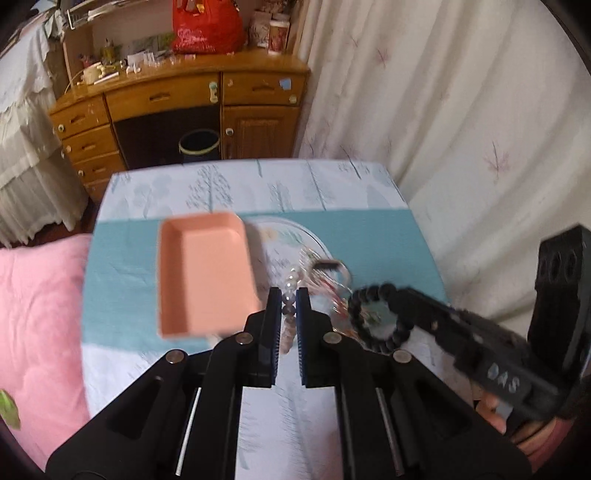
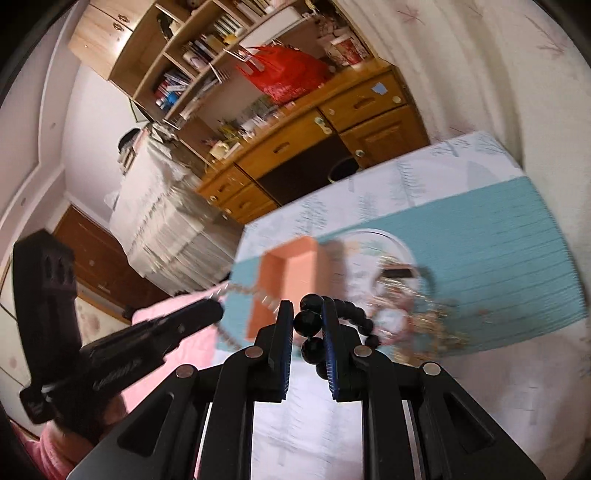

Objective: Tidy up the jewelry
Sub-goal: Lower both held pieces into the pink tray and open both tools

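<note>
My left gripper is shut on a pale pearl bead bracelet, held above the table just right of the empty pink tray. My right gripper is shut on a black bead bracelet, which hangs in a loop; the loop also shows in the left wrist view. A clear glass plate behind the tray holds more jewelry, among it a ring-like bangle and thin chains. The tray and plate show blurred in the right wrist view. The left gripper shows there with beads trailing from it.
The table has a teal and white tree-print cloth. A pink quilt lies to its left. A wooden desk with a red bag and a dark bin stands behind. A white curtain hangs at the right.
</note>
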Demonstrator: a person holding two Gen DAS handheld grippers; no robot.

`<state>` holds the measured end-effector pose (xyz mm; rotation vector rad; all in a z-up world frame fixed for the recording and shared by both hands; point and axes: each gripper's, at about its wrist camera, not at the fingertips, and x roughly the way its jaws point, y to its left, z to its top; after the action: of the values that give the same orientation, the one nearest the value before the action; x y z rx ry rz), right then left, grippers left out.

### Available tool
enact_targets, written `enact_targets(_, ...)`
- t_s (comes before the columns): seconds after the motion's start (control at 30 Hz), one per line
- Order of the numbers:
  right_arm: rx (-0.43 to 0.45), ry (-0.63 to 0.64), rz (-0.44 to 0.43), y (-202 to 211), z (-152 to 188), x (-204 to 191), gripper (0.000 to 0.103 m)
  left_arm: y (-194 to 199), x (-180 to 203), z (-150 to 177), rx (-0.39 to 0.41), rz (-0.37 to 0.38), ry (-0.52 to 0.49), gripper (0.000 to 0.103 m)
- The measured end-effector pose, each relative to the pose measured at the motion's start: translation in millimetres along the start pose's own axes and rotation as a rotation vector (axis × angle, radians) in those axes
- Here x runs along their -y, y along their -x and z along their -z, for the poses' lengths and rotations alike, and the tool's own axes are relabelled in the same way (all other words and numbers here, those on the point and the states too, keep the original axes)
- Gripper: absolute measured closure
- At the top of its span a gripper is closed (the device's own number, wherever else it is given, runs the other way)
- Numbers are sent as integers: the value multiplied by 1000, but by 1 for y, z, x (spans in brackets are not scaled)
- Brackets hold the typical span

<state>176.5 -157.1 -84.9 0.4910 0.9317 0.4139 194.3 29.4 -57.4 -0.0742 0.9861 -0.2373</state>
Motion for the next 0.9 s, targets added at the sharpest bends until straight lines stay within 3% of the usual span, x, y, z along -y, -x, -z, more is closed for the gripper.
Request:
enact_targets(0.27, 51, 18, -25, -37, -7, -87, 88, -5, -82, -44, 11, -20, -24, 97)
enact_targets(0.43, 59, 39, 21, -77, -5, -126, 87, -29, -117, -58, -5, -26, -58, 97)
enact_targets(0.5, 40, 7, 56, -91, -2, -135, 66, -41, -122, -60, -35, -21, -67, 97)
enact_targets(0.53, 31, -6, 70, -97, -3, -130, 45, -47, -120, -59, -50, -21, -73, 97)
enact_targets(0.57, 26, -19, 82, -101, -1, -129, 37, -50, -121, -58, -63, -21, -78, 97)
enact_targets(0.63, 53, -25, 82, -100, 4, -136, 37, -56, -124, -56, -82, -23, -91, 95)
enact_targets(0.7, 57, -21, 106, -100, 6, -137, 35, -61, -126, -51, -104, -13, -102, 83)
enact_targets(0.77, 54, -23, 133, -101, 8, -132, 30, -63, -124, -45, -113, -2, -107, 45)
enact_targets(0.9, 61, -68, 173, -91, 16, -122, 19, -63, -119, -33, -136, 38, -125, 40)
